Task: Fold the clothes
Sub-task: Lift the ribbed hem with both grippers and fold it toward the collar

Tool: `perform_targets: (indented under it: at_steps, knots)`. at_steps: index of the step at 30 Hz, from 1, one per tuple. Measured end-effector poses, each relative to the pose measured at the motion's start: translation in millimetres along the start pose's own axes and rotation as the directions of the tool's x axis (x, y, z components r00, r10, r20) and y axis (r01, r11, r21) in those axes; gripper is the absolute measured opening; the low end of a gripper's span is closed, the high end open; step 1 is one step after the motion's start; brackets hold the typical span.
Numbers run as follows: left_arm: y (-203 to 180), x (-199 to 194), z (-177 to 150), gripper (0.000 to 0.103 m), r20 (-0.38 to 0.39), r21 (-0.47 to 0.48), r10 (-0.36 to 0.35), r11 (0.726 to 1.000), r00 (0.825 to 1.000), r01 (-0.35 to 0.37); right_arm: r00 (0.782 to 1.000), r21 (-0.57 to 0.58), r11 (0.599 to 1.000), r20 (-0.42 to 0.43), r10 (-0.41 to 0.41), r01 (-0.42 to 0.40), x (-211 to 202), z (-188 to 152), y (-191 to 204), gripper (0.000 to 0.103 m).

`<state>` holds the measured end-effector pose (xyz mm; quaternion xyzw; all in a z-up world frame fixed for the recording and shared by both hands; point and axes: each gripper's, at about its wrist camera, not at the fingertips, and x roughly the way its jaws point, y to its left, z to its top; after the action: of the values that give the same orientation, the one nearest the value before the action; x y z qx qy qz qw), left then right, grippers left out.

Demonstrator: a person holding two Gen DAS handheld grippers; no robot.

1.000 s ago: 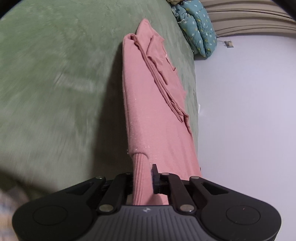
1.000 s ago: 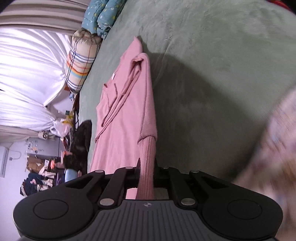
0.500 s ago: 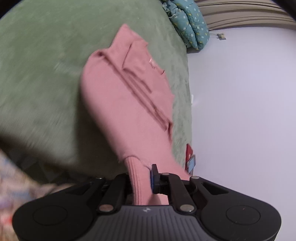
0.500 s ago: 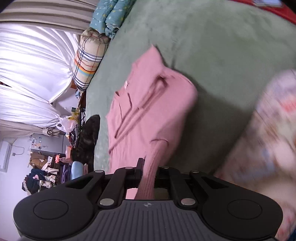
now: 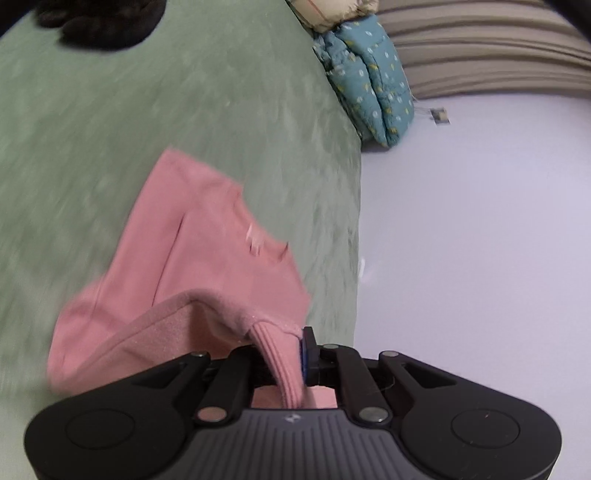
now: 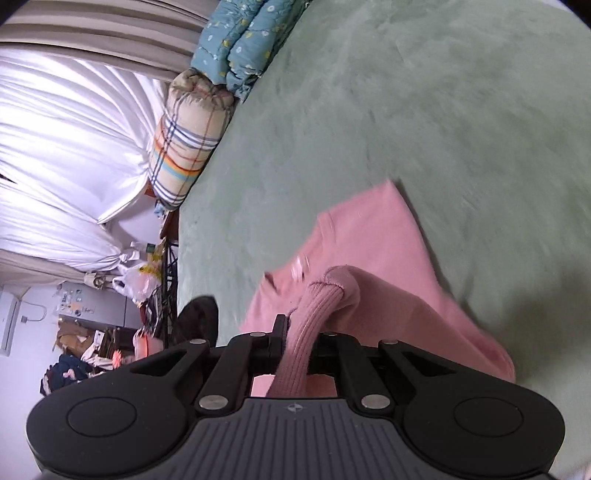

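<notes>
A pink sweater (image 5: 207,258) lies on the green bed cover (image 5: 184,110), doubled over on itself with its far part flat. My left gripper (image 5: 286,363) is shut on the sweater's ribbed hem, which rises from the fold into the jaws. In the right wrist view the same pink sweater (image 6: 373,243) spreads over the green bed cover (image 6: 424,110), and my right gripper (image 6: 297,343) is shut on another stretch of ribbed hem. Both held edges hang a little above the lower layer. A small white label (image 5: 254,236) shows near the neckline.
A teal patterned quilt (image 5: 369,81) and a plaid bundle (image 6: 188,136) sit at the bed's far end. A dark garment (image 5: 99,22) lies at the far left of the bed. A pale wall (image 5: 480,240) borders the bed. White curtains (image 6: 66,147) and floor clutter (image 6: 92,332) lie beyond.
Both grippers have carried the ribbed hem forward over the sweater. The long stretched garment is now doubled over and much shorter. The quilt end of the bed has come closer.
</notes>
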<state>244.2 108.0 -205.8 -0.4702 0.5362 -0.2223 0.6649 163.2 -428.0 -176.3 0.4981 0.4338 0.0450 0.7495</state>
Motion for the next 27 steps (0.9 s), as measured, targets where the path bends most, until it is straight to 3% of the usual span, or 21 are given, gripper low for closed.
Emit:
perform_targets:
  at_steps: [4,9,11,13,15,16,17,19,22,24,25,26,27]
  knots:
    - [5,40,39,0.006,-0.002,-0.040,0.052,0.998,0.999,-0.053,0.999,0.054,0.997,-0.011,-0.048,0.048,51,49,2,0.006]
    - [22,77,73,0.007,-0.018,-0.093,0.110,0.989,0.994,-0.111,0.991,0.058,0.990,-0.049,-0.123,0.126,93,71,-6,0.006]
    - [40,84,82,0.009,-0.021,-0.176,0.125,0.976,0.992,-0.126,0.987,0.081,0.985,-0.065,-0.147,0.152,108,78,-15,0.007]
    - [61,87,94,0.027,0.003,-0.283,0.129,0.951,0.992,-0.123,0.988,0.141,0.980,-0.070,-0.135,0.143,118,86,-30,0.013]
    - [78,85,101,0.038,0.052,-0.382,0.134,0.918,0.990,-0.105,0.991,0.207,0.970,-0.064,-0.117,0.128,125,90,-42,0.031]
    - [86,81,105,0.038,0.097,-0.420,0.138,0.903,0.986,-0.085,0.992,0.258,0.958,-0.038,-0.117,0.122,127,94,-51,0.034]
    - [88,79,109,0.038,0.120,-0.416,0.131,0.907,0.984,-0.070,0.992,0.320,0.940,0.001,-0.123,0.116,129,98,-61,0.041]
    - [90,75,117,0.038,0.164,-0.405,0.115,0.913,0.980,-0.039,0.992,0.357,0.929,0.038,-0.120,0.098,129,103,-68,0.043]
    - [82,65,123,0.038,0.228,-0.322,0.051,0.947,0.972,0.025,0.990,0.336,0.940,0.106,-0.098,0.057,123,115,-71,0.043]
    - [62,58,124,0.040,0.238,-0.154,0.061,0.988,0.969,-0.024,0.986,0.288,0.956,0.134,-0.096,0.054,118,119,-69,0.043]
    - [47,55,123,0.041,0.227,-0.013,0.097,0.995,0.969,-0.096,0.981,0.165,0.980,0.139,-0.133,0.110,116,119,-59,0.043]
    - [31,54,118,0.041,0.215,0.133,0.150,0.974,0.965,-0.181,0.970,-0.023,0.981,0.156,-0.188,0.193,113,119,-45,0.043]
    - [16,54,112,0.042,0.211,0.282,0.209,0.922,0.955,-0.265,0.959,-0.158,0.955,0.173,-0.223,0.251,112,118,-35,0.045]
